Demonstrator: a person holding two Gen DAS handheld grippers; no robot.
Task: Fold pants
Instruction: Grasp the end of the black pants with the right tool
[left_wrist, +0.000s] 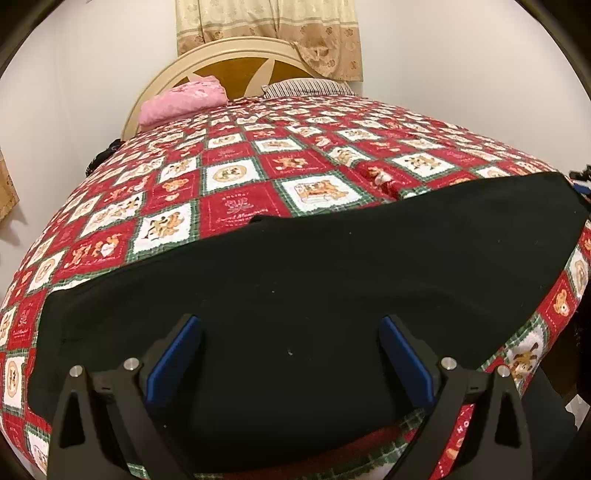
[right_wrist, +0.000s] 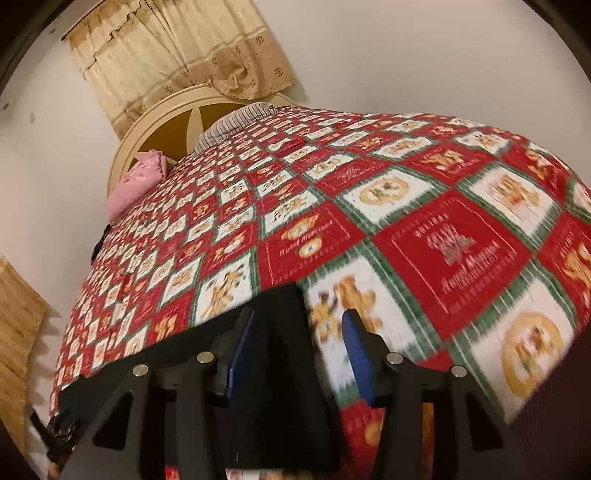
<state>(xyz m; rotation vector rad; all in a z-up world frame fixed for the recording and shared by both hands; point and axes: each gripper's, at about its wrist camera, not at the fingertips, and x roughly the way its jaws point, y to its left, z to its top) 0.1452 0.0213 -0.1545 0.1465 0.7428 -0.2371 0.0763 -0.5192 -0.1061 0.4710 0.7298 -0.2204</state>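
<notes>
Here the black pants (left_wrist: 295, 280) lie spread flat across the near edge of the bed (left_wrist: 236, 177), on its red and white patchwork cover. The left claw (left_wrist: 290, 354) hovers over the cloth, jaws wide apart, holding nothing. The right claw (right_wrist: 299, 347) stands partly apart above the pants' far right corner, gripping nothing.

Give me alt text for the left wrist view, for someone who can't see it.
Black pants lie spread flat across the near edge of a bed with a red, white and green teddy-bear quilt. The left hand-held gripper hovers open above them, gripping nothing. A pink pillow sits by the headboard.
</notes>
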